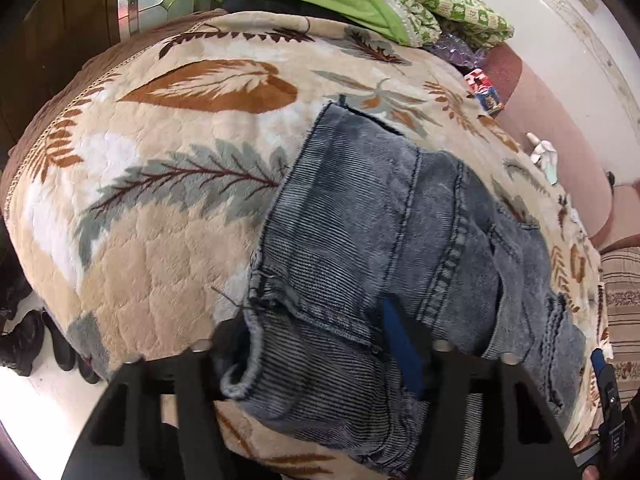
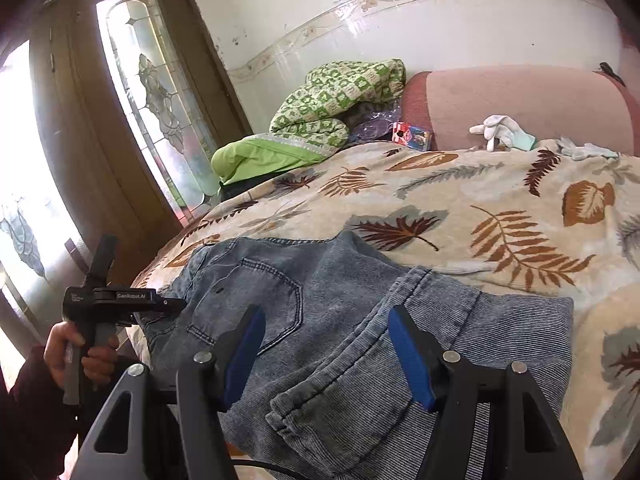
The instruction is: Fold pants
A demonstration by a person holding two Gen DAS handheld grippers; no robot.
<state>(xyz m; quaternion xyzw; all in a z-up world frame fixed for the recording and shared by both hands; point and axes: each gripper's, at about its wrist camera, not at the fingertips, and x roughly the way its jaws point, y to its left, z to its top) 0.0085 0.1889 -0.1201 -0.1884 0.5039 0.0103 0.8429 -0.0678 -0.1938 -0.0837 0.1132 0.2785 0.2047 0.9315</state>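
Note:
Faded blue jeans lie partly folded on a leaf-patterned blanket. In the left wrist view my left gripper sits at the hem end with denim bunched between its fingers; only the right blue pad shows, the left one is hidden under cloth. In the right wrist view the jeans show a back pocket and a folded leg. My right gripper is open, its blue pads astride the folded leg's hem, just above it. The left gripper's body shows at the left, held by a hand.
A green quilt and pillow lie at the far end of the bed. A pink headboard carries white gloves and a small box. A glass door stands to the left. Shoes sit on the floor.

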